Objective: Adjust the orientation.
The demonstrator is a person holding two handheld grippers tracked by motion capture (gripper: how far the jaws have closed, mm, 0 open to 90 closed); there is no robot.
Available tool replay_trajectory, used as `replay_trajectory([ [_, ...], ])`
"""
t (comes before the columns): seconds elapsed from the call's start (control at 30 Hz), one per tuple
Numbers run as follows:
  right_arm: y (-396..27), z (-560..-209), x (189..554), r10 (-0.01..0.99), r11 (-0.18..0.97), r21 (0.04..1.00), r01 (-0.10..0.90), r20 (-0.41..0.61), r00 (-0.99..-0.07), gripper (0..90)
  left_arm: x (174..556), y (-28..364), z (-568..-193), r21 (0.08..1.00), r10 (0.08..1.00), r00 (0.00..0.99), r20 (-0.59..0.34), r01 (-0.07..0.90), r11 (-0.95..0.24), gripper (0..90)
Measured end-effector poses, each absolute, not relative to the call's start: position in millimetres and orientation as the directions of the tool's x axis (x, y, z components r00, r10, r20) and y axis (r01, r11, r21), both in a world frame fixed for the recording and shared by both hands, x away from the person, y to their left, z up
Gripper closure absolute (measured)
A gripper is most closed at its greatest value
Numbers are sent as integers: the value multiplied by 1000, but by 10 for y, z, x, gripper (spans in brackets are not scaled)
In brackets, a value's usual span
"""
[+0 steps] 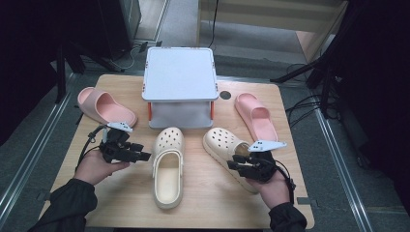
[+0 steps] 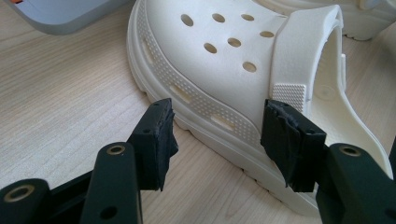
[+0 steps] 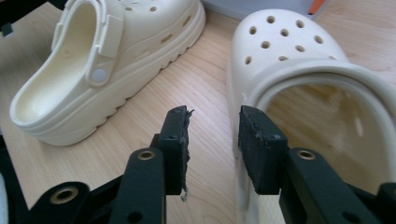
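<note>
My right gripper (image 3: 212, 126) hangs with jaws spread at the side wall of the right-hand cream clog (image 1: 229, 150), nothing pinched yet — foam, light and springy, I judge, so I'd pinch that rim. Left gripper (image 2: 217, 140) gapes beside the other clog (image 2: 243, 84).

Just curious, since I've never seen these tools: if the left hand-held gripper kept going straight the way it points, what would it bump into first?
Most likely the cream clog lying in the middle of the table. The left hand-held gripper has open jaws aimed at the clog's side and sole edge, with bare wood just before it; the exact gap is hard to judge.
</note>
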State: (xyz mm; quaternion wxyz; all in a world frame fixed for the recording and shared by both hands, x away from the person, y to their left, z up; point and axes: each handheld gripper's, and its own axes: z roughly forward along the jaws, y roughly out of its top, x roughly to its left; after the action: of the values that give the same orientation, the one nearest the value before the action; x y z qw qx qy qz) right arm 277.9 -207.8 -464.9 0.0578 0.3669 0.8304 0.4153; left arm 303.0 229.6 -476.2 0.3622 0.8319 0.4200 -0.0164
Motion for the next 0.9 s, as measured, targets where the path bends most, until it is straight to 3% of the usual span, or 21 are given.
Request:
replay_trajectory([
  [0.37, -2114, -4774, 2879, 684, 431, 680, 593, 182, -706, 618, 3054, 2315, -4778, 578, 691, 639, -338, 720, -383, 433],
  [0.6, -1930, -4898, 2987, 695, 480, 631, 610, 150, -703, 771, 3058, 2335, -4786, 577, 694, 638, -334, 720, -385, 434],
  [0.9, -1713, -4762, 2987, 746, 425, 638, 642, 155, -648, 782, 3050, 2324, -4784, 580, 695, 634, -339, 722, -377, 435],
])
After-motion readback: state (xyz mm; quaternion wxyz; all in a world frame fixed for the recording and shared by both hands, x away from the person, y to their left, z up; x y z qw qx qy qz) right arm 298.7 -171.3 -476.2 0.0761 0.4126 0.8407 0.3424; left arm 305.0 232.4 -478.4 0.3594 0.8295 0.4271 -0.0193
